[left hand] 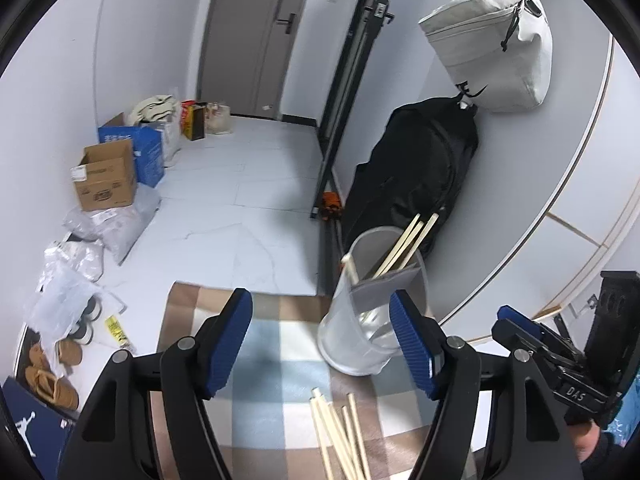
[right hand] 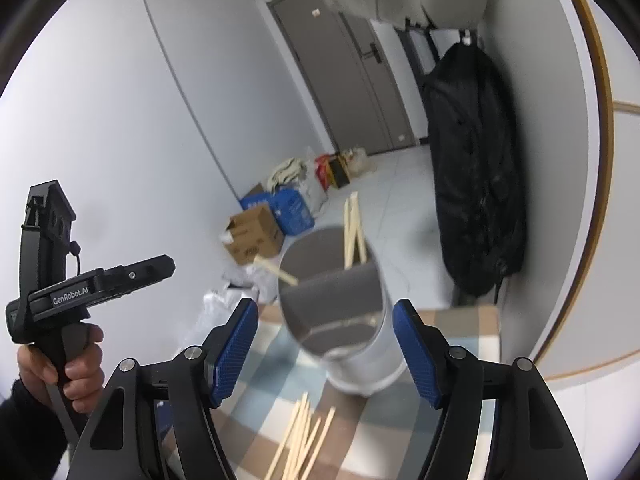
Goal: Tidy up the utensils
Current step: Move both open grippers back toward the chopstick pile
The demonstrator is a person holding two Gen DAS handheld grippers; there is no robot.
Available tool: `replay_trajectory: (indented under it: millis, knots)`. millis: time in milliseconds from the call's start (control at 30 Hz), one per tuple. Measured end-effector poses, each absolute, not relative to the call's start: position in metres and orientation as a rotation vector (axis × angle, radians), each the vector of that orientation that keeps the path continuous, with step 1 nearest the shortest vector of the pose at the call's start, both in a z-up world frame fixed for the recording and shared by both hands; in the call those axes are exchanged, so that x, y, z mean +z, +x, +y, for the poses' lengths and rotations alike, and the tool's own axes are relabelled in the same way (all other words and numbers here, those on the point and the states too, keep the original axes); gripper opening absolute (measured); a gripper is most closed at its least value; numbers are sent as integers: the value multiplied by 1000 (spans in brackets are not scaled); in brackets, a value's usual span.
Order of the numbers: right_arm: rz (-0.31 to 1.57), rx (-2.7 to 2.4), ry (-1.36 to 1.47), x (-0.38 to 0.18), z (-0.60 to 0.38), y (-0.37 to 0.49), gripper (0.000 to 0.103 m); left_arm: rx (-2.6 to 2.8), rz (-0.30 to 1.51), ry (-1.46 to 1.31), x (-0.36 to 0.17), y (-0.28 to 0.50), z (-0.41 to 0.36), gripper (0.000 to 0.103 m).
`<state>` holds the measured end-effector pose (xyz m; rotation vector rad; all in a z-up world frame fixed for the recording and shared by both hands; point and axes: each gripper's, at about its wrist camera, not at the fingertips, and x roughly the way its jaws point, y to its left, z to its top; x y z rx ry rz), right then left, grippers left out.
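Both grippers, left gripper [left hand: 320, 344] and right gripper [right hand: 324, 354], gape empty, seemingly for the loose chopsticks [left hand: 340, 436] at 6 o'clock of the divided holder [left hand: 372, 300], where several chopsticks already stand.

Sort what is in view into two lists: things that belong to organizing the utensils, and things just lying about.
Job:
loose chopsticks on the checked cloth
utensil holder
chopsticks already in the holder

Lying about:
cardboard box
blue box
black bag
white bag
slippers
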<state>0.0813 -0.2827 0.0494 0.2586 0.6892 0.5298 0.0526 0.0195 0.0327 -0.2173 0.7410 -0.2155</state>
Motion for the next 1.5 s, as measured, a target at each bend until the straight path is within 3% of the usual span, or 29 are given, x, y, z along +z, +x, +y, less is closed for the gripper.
replay_trajectory:
  millis: [167,467,500,600,1100,1200,1400,1500]
  knots:
    - [758,541,219,32,-269,70,70,-160,741,-209,11,38,23,78]
    - [978,530,159,-24,-246,68,69,-114,806,-268,-31,29,35,79]
    - [1004,531,141,-31,-242,69,68,-111,812,-264,-34,27,37,79]
    - [1070,505,26,-53,-226,69,50,-90,817,-247,-41,24,41,79]
    - [1237,443,46,-97,-198,103,37,0,844,-306,-55,18,73,79]
    - [1249,439,58,-101,-195,107,31,-5,850,-316,-56,19,77,79]
    - [1236,424,62,-101,-190,114,30,-18,855,-322,-58,20,79,79]
    - [1229,406,16,-99,-185,113,25,-20,854,-320,-57,19,80,79]
